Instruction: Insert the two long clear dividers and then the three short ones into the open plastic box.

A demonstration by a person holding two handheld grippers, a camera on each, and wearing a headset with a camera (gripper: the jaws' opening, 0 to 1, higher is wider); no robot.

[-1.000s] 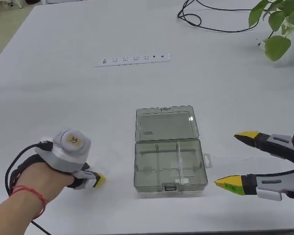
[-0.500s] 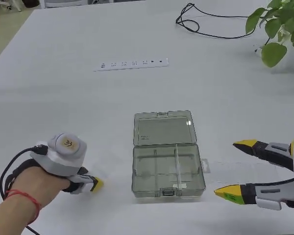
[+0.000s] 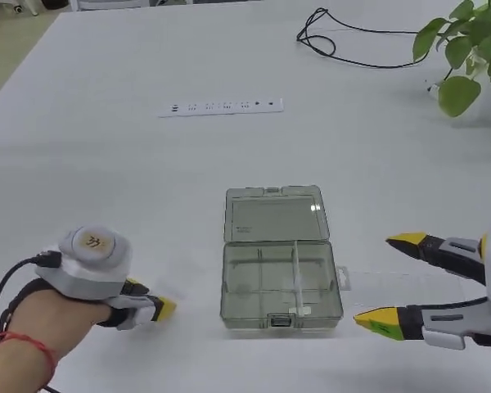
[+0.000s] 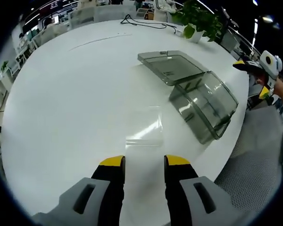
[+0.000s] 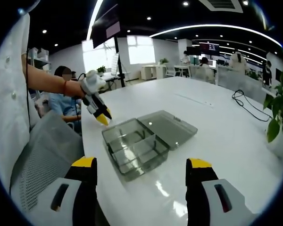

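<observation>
Since the clear divider (image 4: 145,128) lies flat on the white workbench (image 3: 106,164), picking it up is likely the step in hand. It sits just ahead of the left gripper (image 4: 144,162) and near the box's left side. Left jaws stand a narrow gap apart with nothing between them. The right gripper (image 5: 141,164) is spread wide and empty, on the box's right side.

To do the pickup well:
- Come in low and catch one thin edge; a flat sheet gives no top face to pinch.
- Tip it onto its edge before carrying.
- Clamp near one end so the rest can drop into the wall slots.
- The right gripper could steady the box, which looks light and may slide.

The divider's outline is faint. Its long axis seems to run roughly away from the left jaws, but I cannot tell for sure.

The open plastic box (image 3: 226,286) sits mid-bench between the grippers. Its long axis runs left to right in the head view, with the latch facing the person. The lid (image 3: 274,214) is folded flat on the far side. At least one divider (image 3: 295,274) looks already seated, running front to back. A faint clear strip (image 3: 375,276) may lie right of the box; too faint to be sure.
</observation>
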